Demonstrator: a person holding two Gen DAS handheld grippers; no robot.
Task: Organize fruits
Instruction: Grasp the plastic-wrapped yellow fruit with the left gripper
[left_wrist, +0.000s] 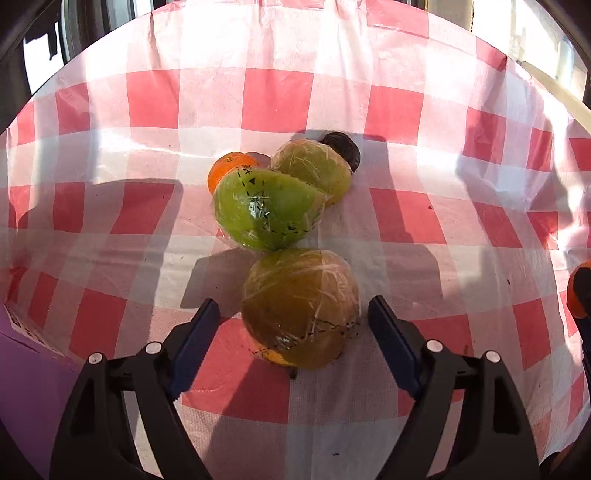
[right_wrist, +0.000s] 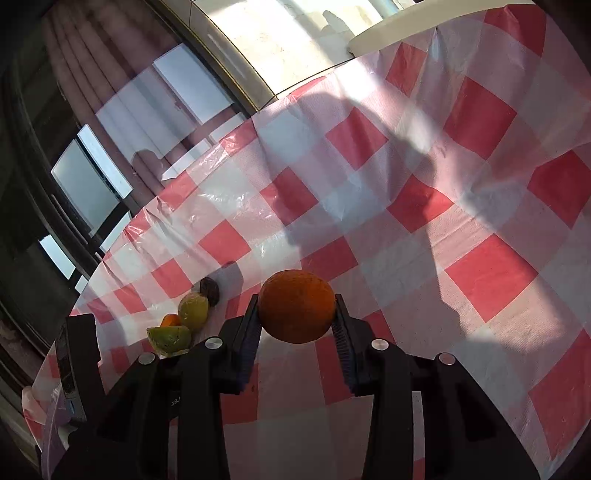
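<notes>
orange (right_wrist: 296, 311) is pinched between the right gripper (right_wrist: 297, 321) pads, clear of the checked tablecloth (right_wrist: 480, 273), held over open cloth to the right of the fruit pile. grip sits across its widest part, so it looks secure for carrying; likely headed to join the others.

pile on the cloth: wrapped brownish fruit (left_wrist: 301, 308) nearest the left gripper (left_wrist: 295, 332), then a wrapped green fruit (left_wrist: 264, 208) touching it, a wrapped yellow-green fruit (left_wrist: 314, 171) behind, a small orange (left_wrist: 229, 171) tucked at the left, and a dark fruit (left_wrist: 343, 147) at the back.

left gripper is spread, pads either side of the brownish fruit but not pressing it. looks lined up to grab it. film wrap may be slippery.
</notes>
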